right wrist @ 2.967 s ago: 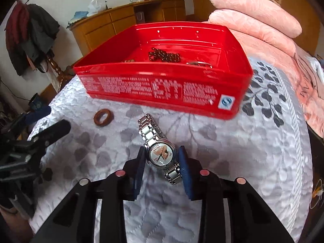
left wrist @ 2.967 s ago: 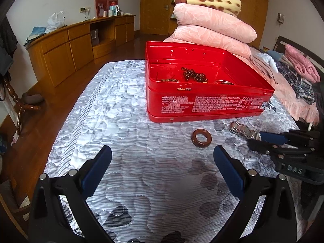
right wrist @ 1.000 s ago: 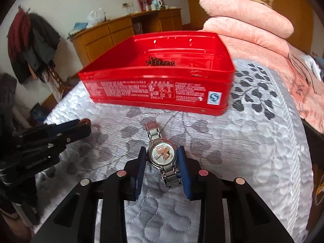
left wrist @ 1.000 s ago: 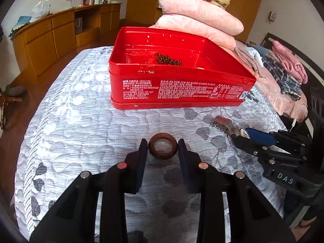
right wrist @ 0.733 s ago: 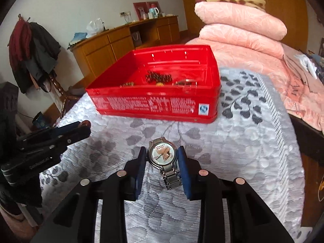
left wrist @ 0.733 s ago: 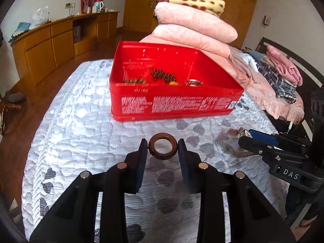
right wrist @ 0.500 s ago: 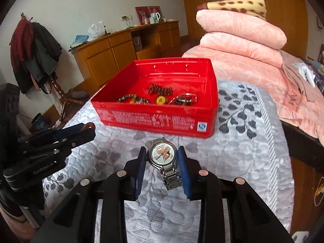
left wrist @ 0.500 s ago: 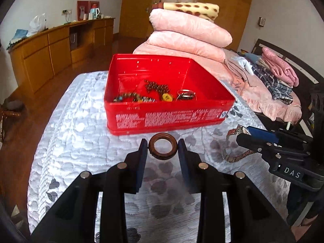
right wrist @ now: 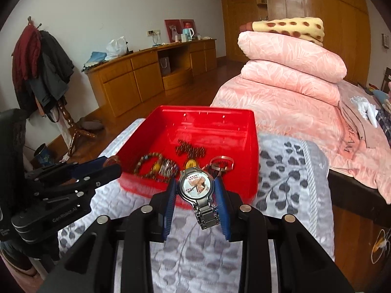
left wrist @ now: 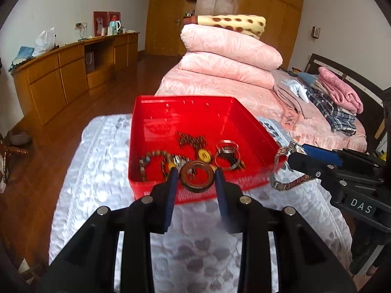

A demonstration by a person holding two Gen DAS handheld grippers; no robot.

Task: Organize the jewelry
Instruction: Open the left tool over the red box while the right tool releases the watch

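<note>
Two items are held clear of the bedding, one per gripper. In the left wrist view, a brown ring-shaped bangle point(left wrist: 197, 176) sits at frame centre, clamped between the blue pads of the left gripper point(left wrist: 195, 178); the jaws are narrowed to the bangle's width and press on both sides of it. In the right wrist view, a silver metal wristwatch with a white dial point(right wrist: 197, 186) sits at frame centre, gripped at its case by the right gripper point(right wrist: 195, 189), jaws likewise partly closed on it, the link band hanging below. Behind each item lies an open red rectangular tin box point(left wrist: 156, 112) point(right wrist: 251, 146) resting on the grey-and-white quilted bedspread point(left wrist: 92, 161). The box contains a dark bead strand point(left wrist: 191, 140), a multicoloured bead bracelet point(left wrist: 151, 158) and a silver bangle point(left wrist: 227, 145). At upper right of both frames, pink folded quilts point(left wrist: 229, 48) are stacked. A wooden sideboard point(right wrist: 146, 73) occupies the upper left.
</note>
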